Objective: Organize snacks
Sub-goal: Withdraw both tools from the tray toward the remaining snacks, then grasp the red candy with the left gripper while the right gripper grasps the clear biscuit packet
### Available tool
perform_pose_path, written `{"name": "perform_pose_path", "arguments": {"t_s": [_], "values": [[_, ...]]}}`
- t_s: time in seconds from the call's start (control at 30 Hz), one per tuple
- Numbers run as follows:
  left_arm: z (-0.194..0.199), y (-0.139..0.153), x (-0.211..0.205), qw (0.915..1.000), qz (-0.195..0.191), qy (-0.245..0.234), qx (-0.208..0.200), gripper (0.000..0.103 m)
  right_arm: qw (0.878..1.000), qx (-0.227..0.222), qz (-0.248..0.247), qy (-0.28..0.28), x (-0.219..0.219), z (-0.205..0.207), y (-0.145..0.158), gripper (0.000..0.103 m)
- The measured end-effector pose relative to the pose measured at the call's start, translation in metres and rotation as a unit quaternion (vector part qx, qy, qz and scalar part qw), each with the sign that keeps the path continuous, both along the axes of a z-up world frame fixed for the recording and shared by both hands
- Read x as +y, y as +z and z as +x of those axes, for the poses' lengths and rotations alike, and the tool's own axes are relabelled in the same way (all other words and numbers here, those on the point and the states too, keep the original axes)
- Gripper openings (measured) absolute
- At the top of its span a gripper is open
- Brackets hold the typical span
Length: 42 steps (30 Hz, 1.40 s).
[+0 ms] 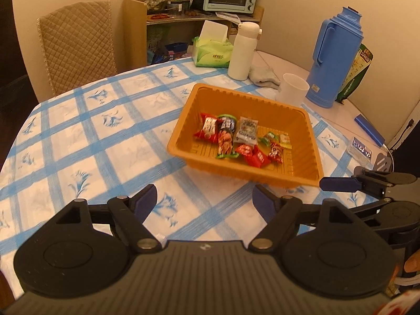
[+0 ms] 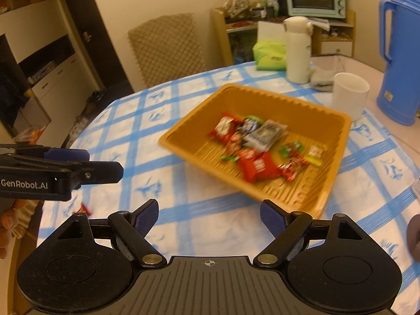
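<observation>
An orange plastic tray (image 1: 309, 141) stands on the checked tablecloth and holds several wrapped snacks (image 1: 225, 137): red, green and grey packets. It also shows in the right wrist view (image 2: 338, 141) with the snacks (image 2: 258, 168) inside. My left gripper (image 1: 204, 203) is open and empty, above the cloth in front of the tray. My right gripper (image 2: 209, 216) is open and empty, just short of the tray's near edge. A small red wrapper (image 2: 85, 209) lies on the cloth near the table's edge, below the left gripper's fingers (image 2: 105, 172).
A white cup (image 1: 294, 89), white flask (image 1: 242, 50), blue thermos (image 1: 334, 57), grey cloth (image 1: 263, 74) and tissue pack (image 1: 212, 52) stand behind the tray. A quilted chair (image 1: 76, 44) is at the table's far side. A blue box (image 1: 368, 128) lies at the right.
</observation>
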State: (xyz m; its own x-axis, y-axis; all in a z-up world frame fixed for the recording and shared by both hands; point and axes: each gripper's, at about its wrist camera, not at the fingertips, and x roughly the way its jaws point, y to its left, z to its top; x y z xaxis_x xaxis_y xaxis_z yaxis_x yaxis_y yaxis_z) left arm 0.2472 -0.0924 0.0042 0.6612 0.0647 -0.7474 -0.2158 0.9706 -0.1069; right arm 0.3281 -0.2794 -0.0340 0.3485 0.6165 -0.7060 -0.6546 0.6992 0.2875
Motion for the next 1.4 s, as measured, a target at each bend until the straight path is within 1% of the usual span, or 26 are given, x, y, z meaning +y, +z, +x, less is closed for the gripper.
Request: {"name": "perform_pose_path", "arguments": {"t_s": [0.3, 0.53, 1.0, 1.17, 1.4], "values": [[-0.048, -0.003, 0.011, 0.9994, 0.006, 0.032, 0.008, 0.078, 1.000, 0.017, -0.006, 0.025, 0.014, -0.029, -0.004, 0.084], [-0.079, -0.015, 0.020, 0.9978, 0.002, 0.062, 0.024, 0.078, 0.998, 0.029, -0.015, 0.047, 0.027, -0.049, -0.014, 0.084], [-0.119, -0.046, 0.038, 0.9913, -0.003, 0.114, 0.066, 0.078, 0.993, 0.051, -0.039, 0.098, 0.061, -0.076, -0.042, 0.084], [-0.131, -0.053, 0.047, 0.9888, -0.006, 0.129, 0.075, 0.077, 0.991, 0.049, -0.046, 0.116, 0.077, -0.083, -0.047, 0.084], [-0.138, -0.061, 0.058, 0.9862, 0.001, 0.143, 0.083, 0.077, 0.989, 0.047, -0.052, 0.133, 0.096, -0.086, -0.055, 0.084]]}}
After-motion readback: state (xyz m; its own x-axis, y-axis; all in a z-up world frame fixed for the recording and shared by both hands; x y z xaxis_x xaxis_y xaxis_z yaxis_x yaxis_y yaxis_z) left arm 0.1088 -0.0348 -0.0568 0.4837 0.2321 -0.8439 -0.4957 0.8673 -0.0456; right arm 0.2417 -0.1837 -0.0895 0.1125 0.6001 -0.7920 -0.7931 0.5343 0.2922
